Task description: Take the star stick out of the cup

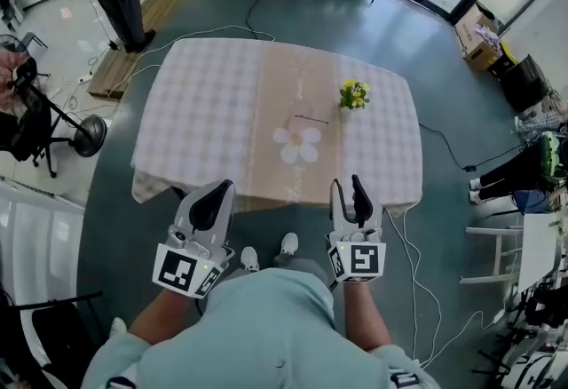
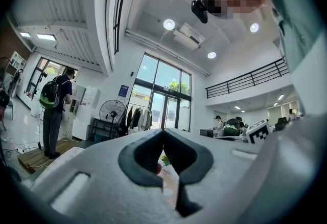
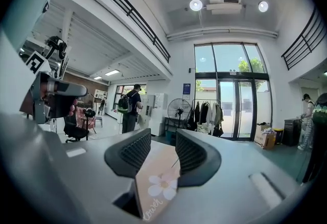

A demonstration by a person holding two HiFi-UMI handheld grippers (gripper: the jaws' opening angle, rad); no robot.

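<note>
Nothing of the job is done yet: the star stick [image 1: 353, 91], which seems to be the yellow-green tuft, sits in the cup [image 1: 355, 103] toward the far right corner of the counter [image 1: 204, 112], too small to make out in detail. Both your tools hang off the near edge, well apart from the cup, so the reach, the grip and the lift out are all left to do. Your left tongs [image 1: 222, 186] are closed, tips meeting, with nothing caught in the hollow behind them. Your right tongs [image 1: 347, 185] stand wide apart and empty; only the counter's pale middle strip with its flower print shows through the gap.
</note>
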